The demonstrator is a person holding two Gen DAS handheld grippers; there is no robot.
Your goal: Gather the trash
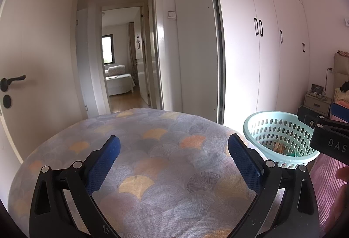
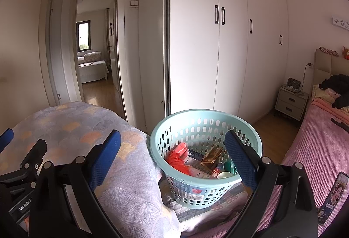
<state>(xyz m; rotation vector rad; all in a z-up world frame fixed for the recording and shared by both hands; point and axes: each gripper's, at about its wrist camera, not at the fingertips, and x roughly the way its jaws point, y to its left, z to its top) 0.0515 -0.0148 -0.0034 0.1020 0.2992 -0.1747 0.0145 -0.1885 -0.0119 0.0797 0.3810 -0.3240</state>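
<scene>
A pale green perforated basket (image 2: 174,140) stands on bedding, holding trash: a red plastic bag (image 2: 177,160), a gold wrapper (image 2: 212,156), a green lid and packets. My right gripper (image 2: 172,155) hovers open over the basket's near rim, nothing between its blue pads (image 2: 104,161). In the left wrist view the same basket (image 1: 277,129) sits at the right. My left gripper (image 1: 174,161) is open and empty above a folded quilt (image 1: 139,164) patterned with grey and orange fans. The right gripper's black body (image 1: 327,135) crosses the basket's right side there.
White wardrobe doors (image 2: 218,52) fill the wall ahead. An open doorway (image 1: 122,52) on the left leads to another bedroom. A pink bed cover (image 2: 316,150) lies at right with a phone (image 2: 333,196) on it. A bedside cabinet (image 2: 291,102) stands by the far wall.
</scene>
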